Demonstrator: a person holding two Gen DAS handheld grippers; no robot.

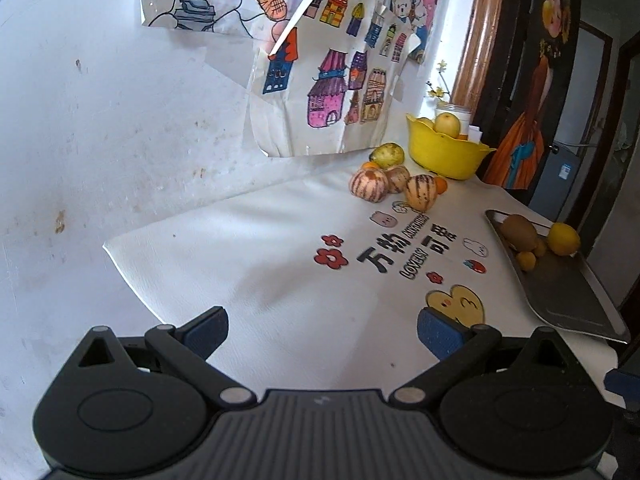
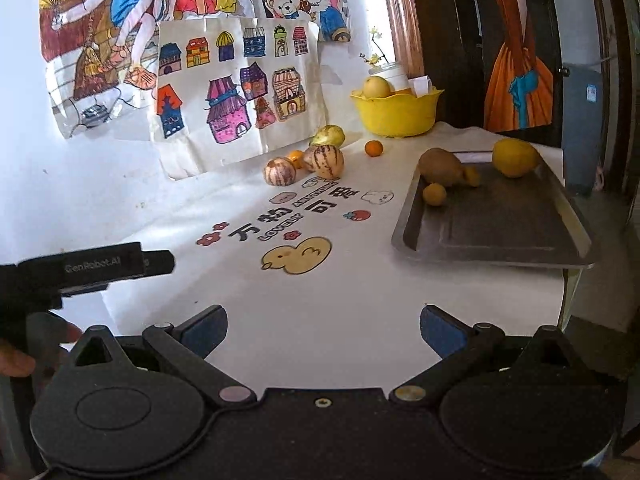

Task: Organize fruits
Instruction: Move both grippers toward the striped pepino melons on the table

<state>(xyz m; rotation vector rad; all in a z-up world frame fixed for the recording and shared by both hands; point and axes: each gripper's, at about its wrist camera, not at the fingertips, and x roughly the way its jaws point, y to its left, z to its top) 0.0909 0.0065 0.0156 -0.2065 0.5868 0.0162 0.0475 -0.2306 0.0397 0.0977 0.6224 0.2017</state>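
Striped melons point(image 1: 370, 185) point(image 2: 328, 161), a green-yellow mango point(image 1: 386, 155) point(image 2: 328, 136) and small oranges point(image 2: 374, 148) lie loose on the white cloth by the wall. A metal tray point(image 1: 568, 296) point(image 2: 496, 232) at the right holds a kiwi point(image 1: 520, 232) point(image 2: 442, 167), a lemon point(image 1: 563, 239) point(image 2: 515, 157) and small oranges point(image 2: 434, 194). A yellow bowl point(image 1: 444, 156) point(image 2: 398, 114) at the back holds a pear point(image 2: 376, 87). My left gripper point(image 1: 322, 332) is open and empty above the cloth's near part. My right gripper point(image 2: 324, 332) is open and empty, near the front edge.
Children's drawings point(image 2: 236, 92) hang on the white wall behind the fruit. A jar with yellow flowers point(image 2: 390, 70) stands behind the bowl. The table's right edge drops off beside the tray. The left gripper's body point(image 2: 80, 268) shows at the left in the right wrist view.
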